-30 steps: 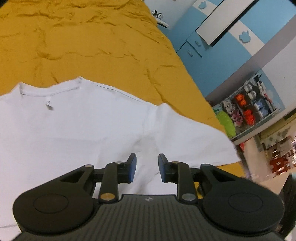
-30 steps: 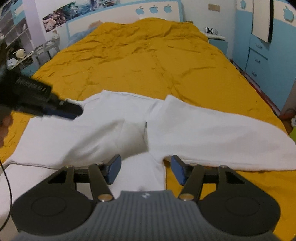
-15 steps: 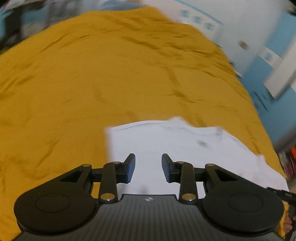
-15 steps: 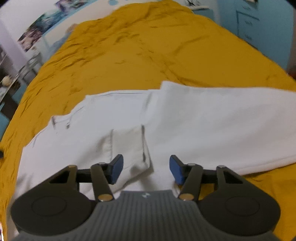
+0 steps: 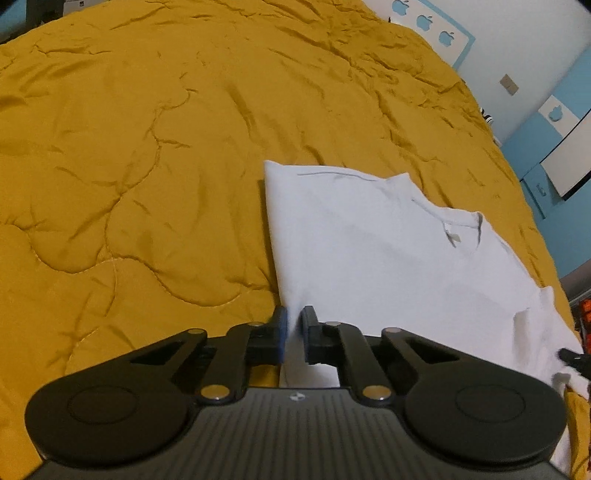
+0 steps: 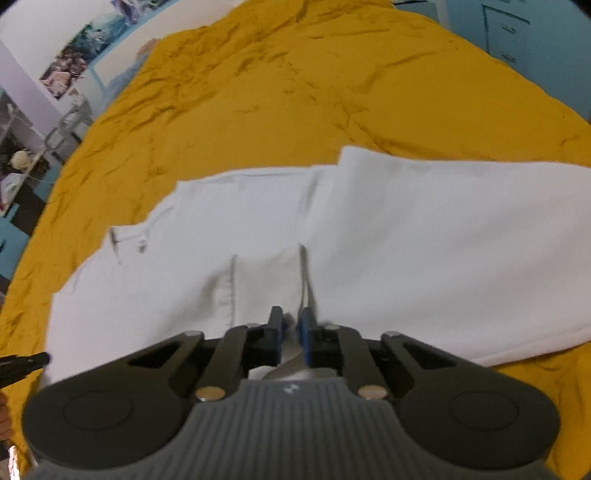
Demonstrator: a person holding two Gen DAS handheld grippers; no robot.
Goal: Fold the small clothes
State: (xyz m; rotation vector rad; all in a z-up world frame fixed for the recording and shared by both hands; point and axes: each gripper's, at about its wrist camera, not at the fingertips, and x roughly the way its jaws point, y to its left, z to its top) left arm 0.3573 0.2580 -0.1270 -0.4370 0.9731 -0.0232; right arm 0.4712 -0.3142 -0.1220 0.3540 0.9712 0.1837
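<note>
left gripper: was open, jaws closing on shirt edge | right gripper: was wide, now pinching folded sleeve | shirt flat on bed

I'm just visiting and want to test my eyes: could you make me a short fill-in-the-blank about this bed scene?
1. The T-shirt lying on the bed is ___ in colour.
2. The quilt under it is mustard ___.
3. The left gripper is closing on the shirt's ___.
4. The wall cutouts are shaped like ___.

Missing words: white; yellow; edge; apples
</note>
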